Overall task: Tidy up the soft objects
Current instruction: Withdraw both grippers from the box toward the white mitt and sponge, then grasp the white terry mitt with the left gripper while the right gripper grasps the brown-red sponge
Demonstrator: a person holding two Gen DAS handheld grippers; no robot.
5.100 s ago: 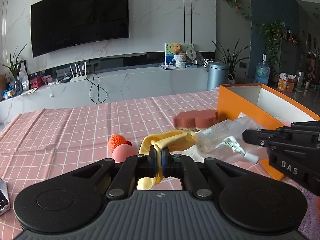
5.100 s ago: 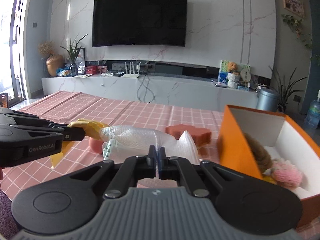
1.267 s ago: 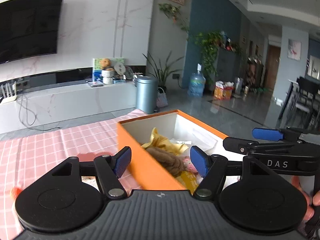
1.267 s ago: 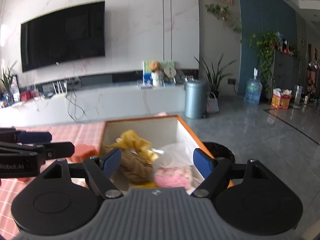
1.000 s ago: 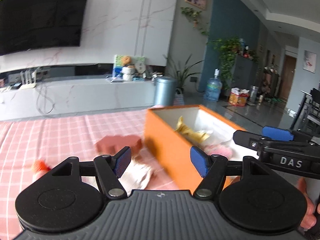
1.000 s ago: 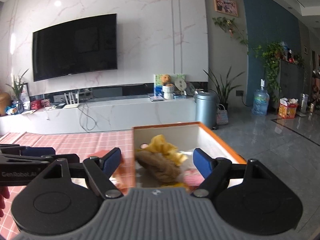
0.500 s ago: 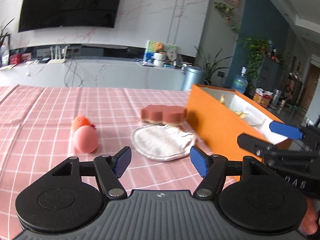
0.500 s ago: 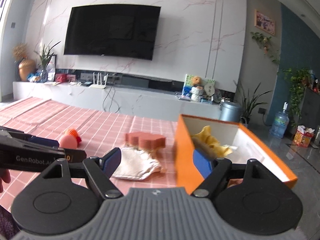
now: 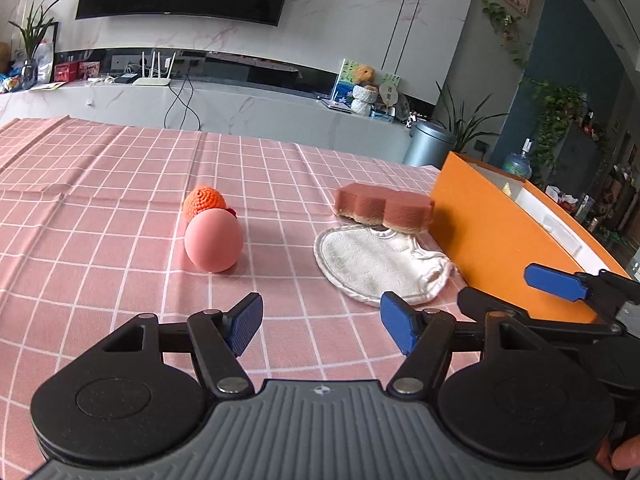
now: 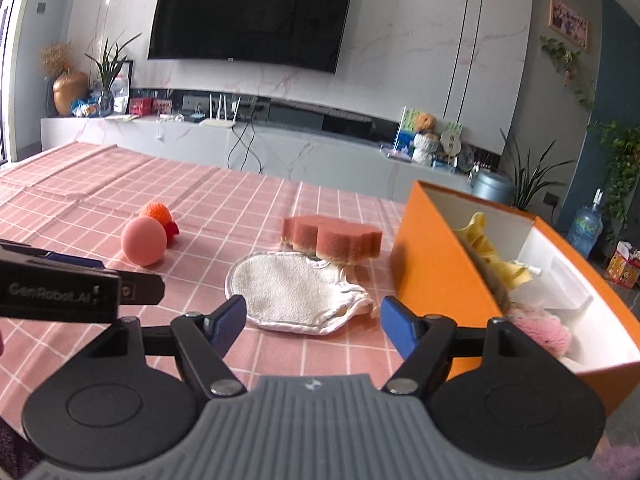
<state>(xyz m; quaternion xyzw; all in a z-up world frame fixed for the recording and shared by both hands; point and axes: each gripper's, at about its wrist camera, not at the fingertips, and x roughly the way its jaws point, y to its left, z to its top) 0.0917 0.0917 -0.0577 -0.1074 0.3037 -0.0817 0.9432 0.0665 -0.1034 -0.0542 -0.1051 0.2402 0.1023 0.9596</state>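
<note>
A white cloth mitt (image 9: 376,268) (image 10: 292,292) lies flat on the pink checked tablecloth. A brown flower-shaped sponge (image 9: 384,206) (image 10: 332,236) rests on its far edge. A pink ball (image 9: 213,240) (image 10: 144,246) and an orange crocheted ball (image 9: 204,200) (image 10: 156,212) sit to the left. The orange box (image 9: 492,240) (image 10: 440,276) at the right holds a yellow cloth (image 10: 486,248) and a pink fluffy thing (image 10: 540,328). My left gripper (image 9: 322,326) is open and empty, short of the mitt. My right gripper (image 10: 312,320) is open and empty, just before the mitt.
The table's far edge faces a white TV console (image 10: 280,148) under a wall TV. A grey bin (image 9: 428,148) and plants stand beyond the box. The right gripper's arm shows at the right of the left wrist view (image 9: 560,280).
Both grippers let go of the yellow cloth and plastic bag into the box, opened, then swung left and back from the box to the table in front of the mitt.
</note>
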